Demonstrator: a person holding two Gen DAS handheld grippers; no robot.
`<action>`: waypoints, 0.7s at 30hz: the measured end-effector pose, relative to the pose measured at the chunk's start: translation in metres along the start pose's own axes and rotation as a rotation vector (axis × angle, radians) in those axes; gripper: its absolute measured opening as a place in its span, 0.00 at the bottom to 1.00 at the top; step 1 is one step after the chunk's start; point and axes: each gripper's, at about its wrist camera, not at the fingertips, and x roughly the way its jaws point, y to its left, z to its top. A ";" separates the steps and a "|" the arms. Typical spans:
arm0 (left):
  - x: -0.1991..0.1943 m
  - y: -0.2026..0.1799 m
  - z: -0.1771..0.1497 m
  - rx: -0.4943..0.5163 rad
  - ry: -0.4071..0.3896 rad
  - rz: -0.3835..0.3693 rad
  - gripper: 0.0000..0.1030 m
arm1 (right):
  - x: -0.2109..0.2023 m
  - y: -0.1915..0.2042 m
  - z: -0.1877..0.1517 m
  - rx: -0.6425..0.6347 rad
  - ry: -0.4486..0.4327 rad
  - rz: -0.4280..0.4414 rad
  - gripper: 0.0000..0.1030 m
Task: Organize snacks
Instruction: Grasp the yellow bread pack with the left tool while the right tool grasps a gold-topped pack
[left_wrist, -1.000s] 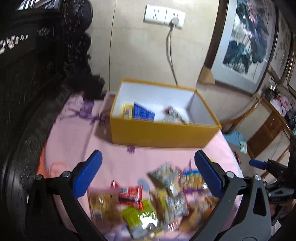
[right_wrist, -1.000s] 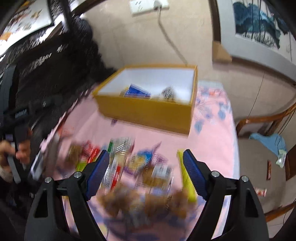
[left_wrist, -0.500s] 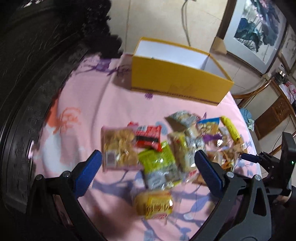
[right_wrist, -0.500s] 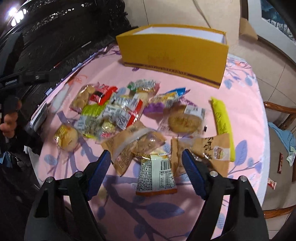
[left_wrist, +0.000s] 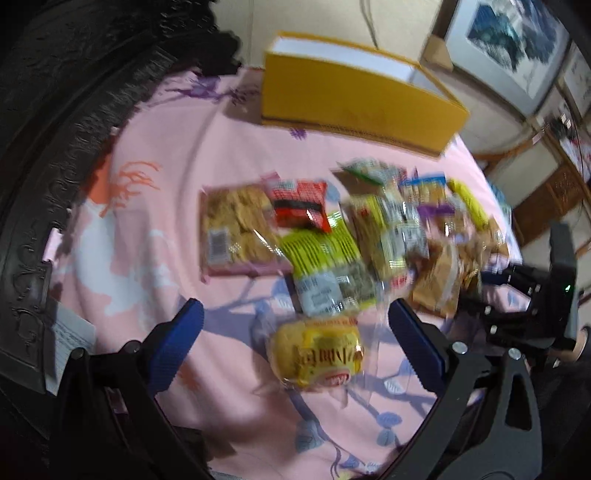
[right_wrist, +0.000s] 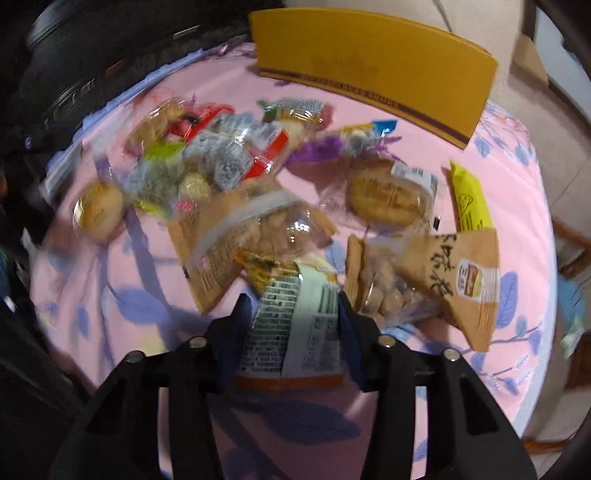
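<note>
A heap of snack packets lies on the pink flowered tablecloth (left_wrist: 155, 206). My left gripper (left_wrist: 295, 314) hangs open and wide just above a round yellow pastry packet (left_wrist: 317, 354), touching nothing. My right gripper (right_wrist: 291, 299) is closing on a white-and-orange snack packet (right_wrist: 295, 332) at the near edge of the heap. The packet sits between the jaws and both pads meet its sides. The right gripper also shows at the far right of the left wrist view (left_wrist: 517, 295). A yellow box (right_wrist: 369, 62) with a white inside stands beyond the heap.
A dark carved chair back (left_wrist: 55, 129) curves along the table's left side. A long yellow bar (right_wrist: 469, 199) and a brown triangular packet (right_wrist: 461, 273) lie at the heap's right. Framed pictures (left_wrist: 517, 48) lean on the wall behind.
Both grippers have sunk toward the heap and tilted down. The right jaws have narrowed from wide open onto the white-and-orange packet. The left jaws stay wide.
</note>
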 end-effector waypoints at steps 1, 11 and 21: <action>0.006 -0.004 -0.003 0.019 0.020 0.001 0.98 | -0.001 0.000 0.000 0.005 0.005 -0.001 0.37; 0.045 -0.023 -0.019 0.090 0.143 0.008 0.98 | -0.022 -0.011 -0.006 0.098 -0.023 -0.011 0.35; 0.053 -0.021 -0.021 0.070 0.174 0.000 0.98 | -0.035 -0.015 0.003 0.128 -0.054 -0.006 0.35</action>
